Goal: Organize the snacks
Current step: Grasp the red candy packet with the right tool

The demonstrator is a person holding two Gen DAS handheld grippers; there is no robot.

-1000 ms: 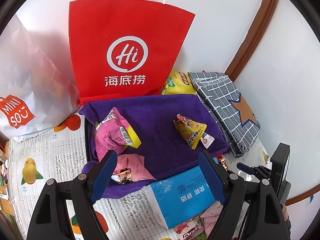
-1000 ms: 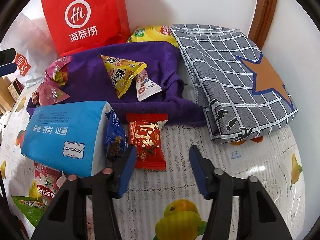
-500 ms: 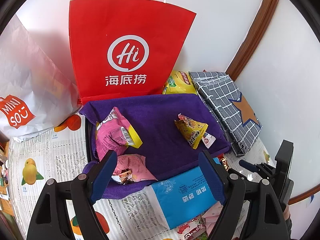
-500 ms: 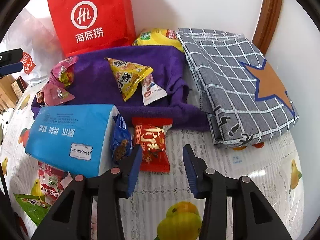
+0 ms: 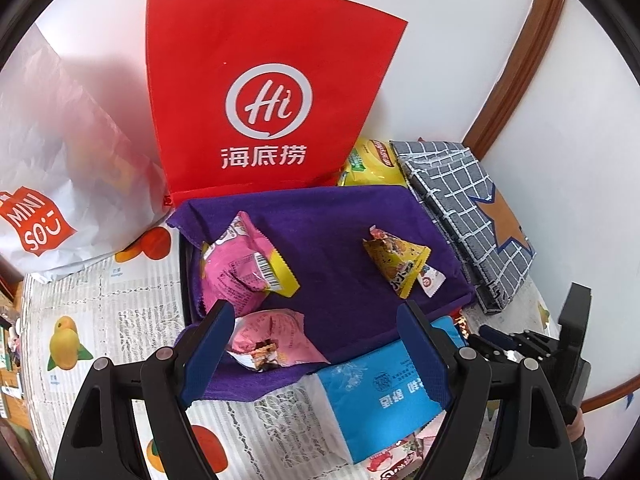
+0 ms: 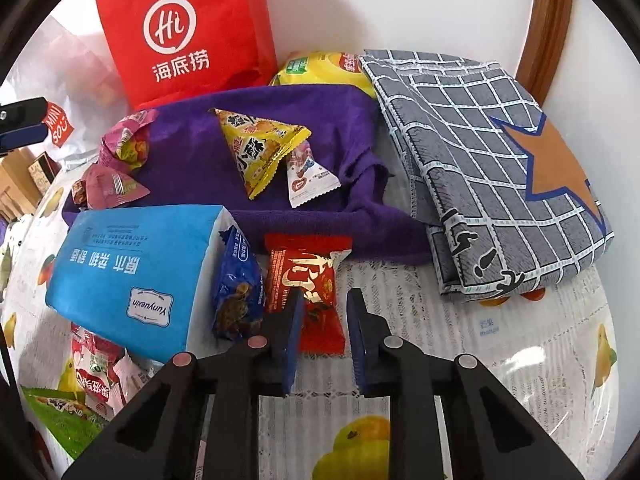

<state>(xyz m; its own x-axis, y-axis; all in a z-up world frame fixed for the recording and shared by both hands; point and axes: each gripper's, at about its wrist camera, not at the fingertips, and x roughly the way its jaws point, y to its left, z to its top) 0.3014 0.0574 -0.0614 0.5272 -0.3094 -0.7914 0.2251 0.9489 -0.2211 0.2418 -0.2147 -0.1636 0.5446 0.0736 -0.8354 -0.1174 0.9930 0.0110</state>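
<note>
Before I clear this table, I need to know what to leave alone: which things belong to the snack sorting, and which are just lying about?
Belong to the job:
- red snack packet, between the right tongs
- blue snack packet
- yellow triangular packet
- pink packets
- purple cloth

Just lying about:
- red paper bag
- blue tissue pack
- grey checked cloth

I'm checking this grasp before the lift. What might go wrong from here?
1. The right gripper is shut on only the near end of the red snack packet. The glossy wrapper may slip out or swing when lifted.
2. The dark blue snack packet lies right beside the red one and close to the gripper's left finger, so it may get dragged along or knocked.
</note>
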